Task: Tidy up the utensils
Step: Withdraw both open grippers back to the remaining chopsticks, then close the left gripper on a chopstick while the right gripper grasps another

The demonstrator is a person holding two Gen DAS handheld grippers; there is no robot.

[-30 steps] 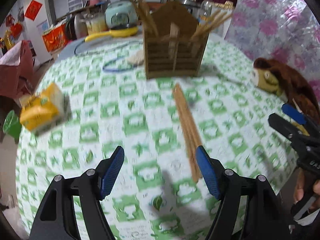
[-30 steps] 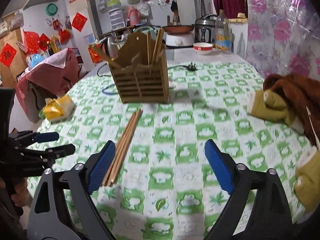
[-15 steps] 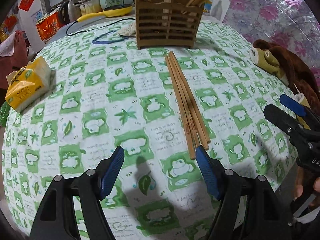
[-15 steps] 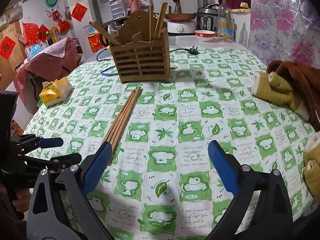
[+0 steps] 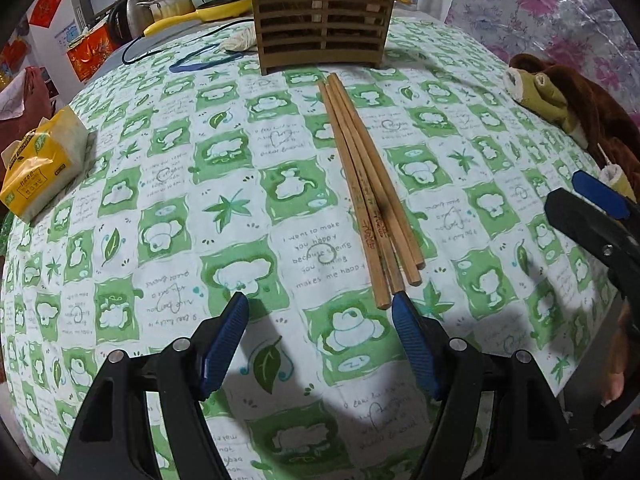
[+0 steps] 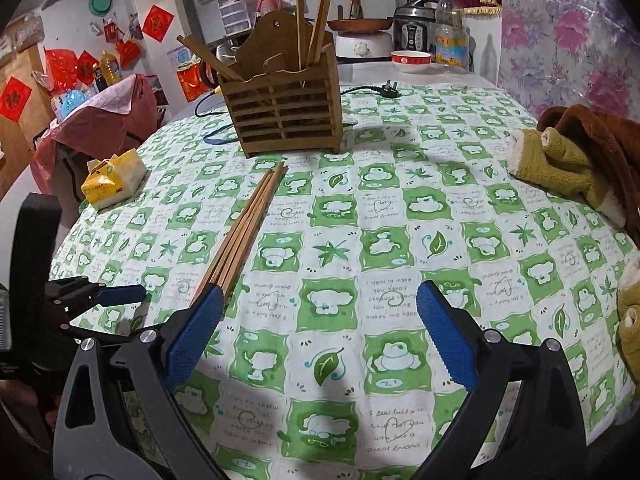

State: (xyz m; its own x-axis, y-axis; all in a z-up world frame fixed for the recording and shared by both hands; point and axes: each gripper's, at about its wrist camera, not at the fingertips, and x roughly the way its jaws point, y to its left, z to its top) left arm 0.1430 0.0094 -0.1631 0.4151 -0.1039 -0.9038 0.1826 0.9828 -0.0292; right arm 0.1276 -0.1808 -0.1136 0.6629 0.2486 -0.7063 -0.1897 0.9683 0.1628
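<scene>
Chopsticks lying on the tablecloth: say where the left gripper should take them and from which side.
Grip the chopsticks at their near ends, coming down from above with the open left gripper straddling the bundle crosswise. They lie flat, side by side, pointing toward the wooden utensil holder, so one pinch across probably gathers them all.

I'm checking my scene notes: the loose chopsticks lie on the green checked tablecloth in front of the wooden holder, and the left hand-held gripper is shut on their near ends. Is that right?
Not quite. The left hand-held gripper is open, and its pads grip nothing; the near ends of the chopsticks lie just ahead of it. The left wrist view shows this. The chopsticks do lie on the tablecloth in front of the wooden holder.
</scene>
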